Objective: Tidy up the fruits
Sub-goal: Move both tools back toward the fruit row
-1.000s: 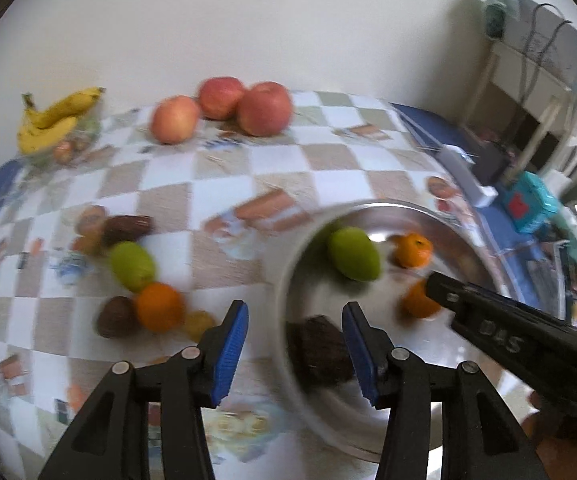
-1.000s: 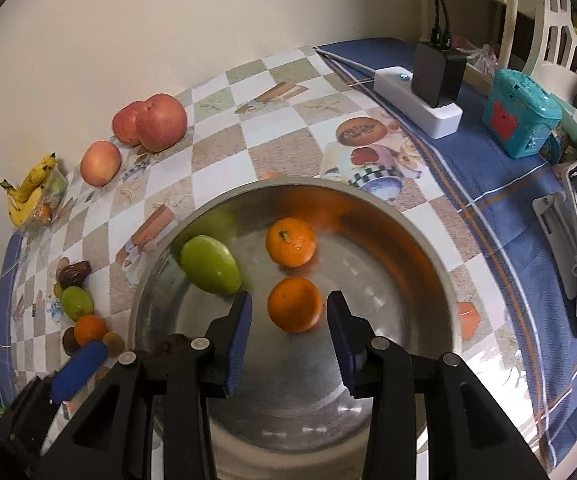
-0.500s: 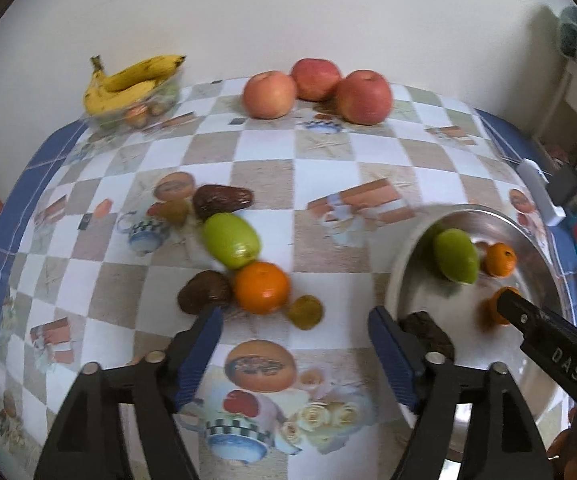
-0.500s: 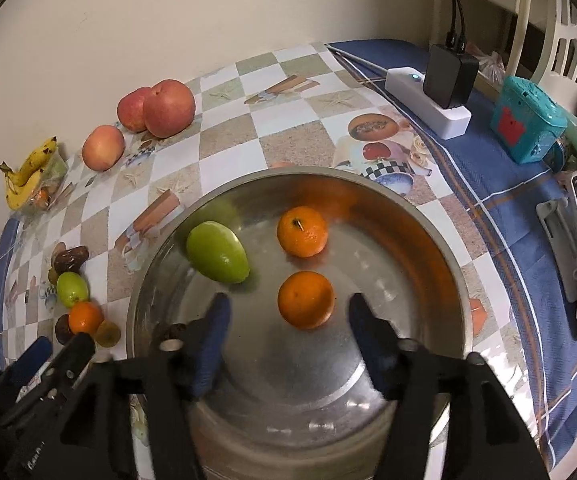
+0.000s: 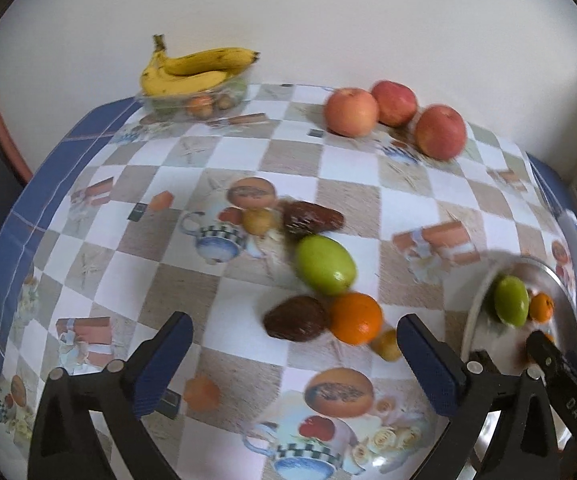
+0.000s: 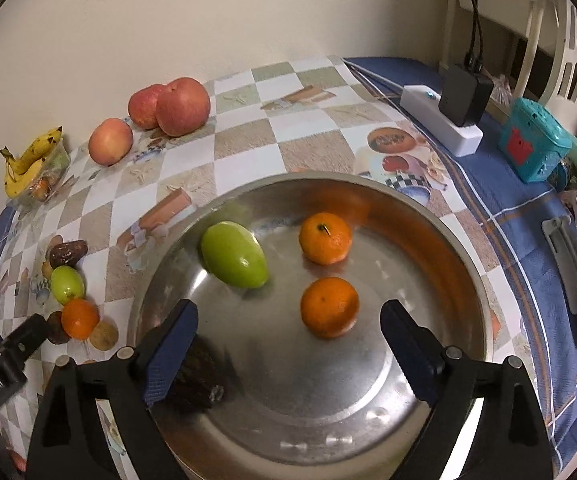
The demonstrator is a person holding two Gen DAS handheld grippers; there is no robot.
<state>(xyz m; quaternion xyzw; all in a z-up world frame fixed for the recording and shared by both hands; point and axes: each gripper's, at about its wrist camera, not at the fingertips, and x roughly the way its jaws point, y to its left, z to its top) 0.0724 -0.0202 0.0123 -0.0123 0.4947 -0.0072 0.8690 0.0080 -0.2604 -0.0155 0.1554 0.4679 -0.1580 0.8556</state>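
- Left gripper (image 5: 294,354): jaws wide apart, have just been opening, nothing between the pads; hangs over the loose fruit cluster on the checked tablecloth (image 5: 248,152).
- Right gripper (image 6: 288,346): jaws also spread, have just been opening, nothing clamped; hangs over the steel bowl (image 6: 464,264), with 1 tangerine (image 6: 329,307) lying free on the bowl floor just ahead of the gap.
- Bowl contents, right wrist view: 2 tangerines (second one (image 6: 325,238) further back), 1 green fruit (image 6: 234,255), 1 dark brown fruit (image 6: 198,380) at the near-left edge, partly hidden behind the left pad. 4 pieces in.
- Still on the cloth, left wrist view: 1 green fruit (image 5: 325,265), 1 orange (image 5: 355,318), 2 dark brown fruits (image 5: 295,318) (image 5: 312,218), 2 small yellowish fruits (image 5: 385,345) (image 5: 257,221). All near each other, beside the bowl, not in it.
- Far edge by the wall: 3 apples (image 5: 395,114) on the cloth, touching or nearly so; bananas (image 5: 196,70) resting on a clear tub (image 5: 192,102) with small items inside, too blurred to name.
- Progress judgement: roughly halfway at most; small fruit cluster is the likely next pick for the left gripper, orange or brown fruit closest to its pads. Whether apples and bananas belong in the bowl cannot be told.
- Off-task clutter to the right of the bowl: power strip (image 6: 442,126), teal box (image 6: 534,146).
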